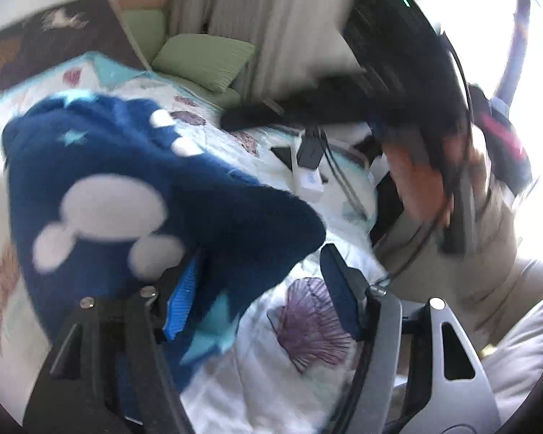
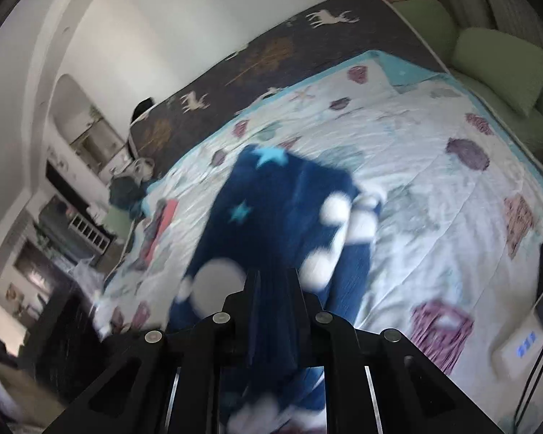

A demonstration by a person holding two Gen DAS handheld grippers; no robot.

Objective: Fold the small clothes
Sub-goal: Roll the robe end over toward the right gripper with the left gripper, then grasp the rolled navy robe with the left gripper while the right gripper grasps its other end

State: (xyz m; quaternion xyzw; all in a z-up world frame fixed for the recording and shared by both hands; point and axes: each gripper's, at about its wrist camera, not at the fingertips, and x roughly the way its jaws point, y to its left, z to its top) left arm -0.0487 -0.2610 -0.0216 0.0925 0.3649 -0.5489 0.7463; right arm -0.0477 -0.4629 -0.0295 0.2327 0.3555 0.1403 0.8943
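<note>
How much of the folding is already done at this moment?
No folded item shows. In hand: the blue garment is lifted above the quilt, bunched; the right gripper is shut on it. The left gripper is open, fabric draped over one finger. All folds remain.

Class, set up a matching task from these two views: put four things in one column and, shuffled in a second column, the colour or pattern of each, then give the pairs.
Things:
1. garment
2. quilt
3. cushion
4. bedspread

Descriptions:
A. plain green
B. dark, with deer and trees
C. navy, with white blobs and turquoise stars
D. white, with purple shells

Pairs: 1-C, 2-D, 3-A, 4-B
</note>
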